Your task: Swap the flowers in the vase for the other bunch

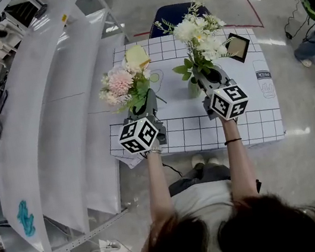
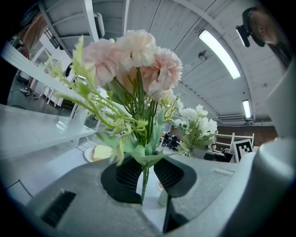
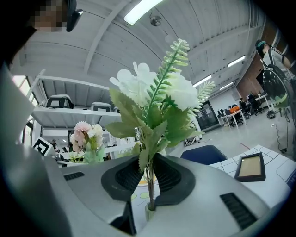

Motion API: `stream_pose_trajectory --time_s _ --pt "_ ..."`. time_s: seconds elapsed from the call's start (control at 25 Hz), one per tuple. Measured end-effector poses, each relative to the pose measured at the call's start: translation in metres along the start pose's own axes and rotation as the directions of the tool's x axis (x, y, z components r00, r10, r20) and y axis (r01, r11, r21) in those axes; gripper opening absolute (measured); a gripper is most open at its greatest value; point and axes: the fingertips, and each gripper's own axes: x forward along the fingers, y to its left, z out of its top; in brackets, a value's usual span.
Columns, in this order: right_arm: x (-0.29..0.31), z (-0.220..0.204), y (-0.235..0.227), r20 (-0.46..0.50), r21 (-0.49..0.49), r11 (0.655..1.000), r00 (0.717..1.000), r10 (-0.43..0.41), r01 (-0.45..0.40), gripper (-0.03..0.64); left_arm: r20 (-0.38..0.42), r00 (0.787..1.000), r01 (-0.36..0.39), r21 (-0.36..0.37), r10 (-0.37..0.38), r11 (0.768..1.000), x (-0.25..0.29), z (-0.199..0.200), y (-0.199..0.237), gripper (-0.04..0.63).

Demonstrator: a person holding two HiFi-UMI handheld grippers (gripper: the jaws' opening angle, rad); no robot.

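- Counted up: two bunches, one vase point(image 1: 194, 90), two grippers.
- The pink bunch point(image 1: 120, 83) is clamped by its stems in the closed fingers of the left gripper point(image 1: 144, 103), over the left side of the desk point(image 1: 252, 117).
- The white bunch point(image 1: 198, 33), with fern sprigs mixed in, is pinched at the stems by the fingers of the right gripper point(image 1: 206, 77). Its stem ends are down at the vase's mouth.
- Also spotted: a yellow thing point(image 1: 137, 56) behind the pink bunch, a dark frame point(image 1: 238, 46) on the right, a blue chair point(image 1: 171, 12) behind the desk, and white shelves point(image 1: 52, 111) on the left.
- The small pale vase is mostly blocked by leaves and the right gripper in the head view.
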Motion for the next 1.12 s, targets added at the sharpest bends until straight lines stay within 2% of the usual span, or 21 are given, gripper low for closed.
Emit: stream_pose_trajectory --time_s 0.76,1.12 --pt "-0.002 -0.033 -0.003 -0.074 -0.025 1.000 0.997 -0.020 0.019 0.066 -0.052 0.998 0.042 0.007 -0.041 0.999 0.010 -0.012 -0.003 0.076" --pt "-0.002 -0.044 -0.004 -0.128 -0.062 0.998 0.992 -0.001 -0.008 0.064 -0.063 0.997 0.040 0.006 -0.040 0.999 0.013 -0.015 -0.001 0.075"
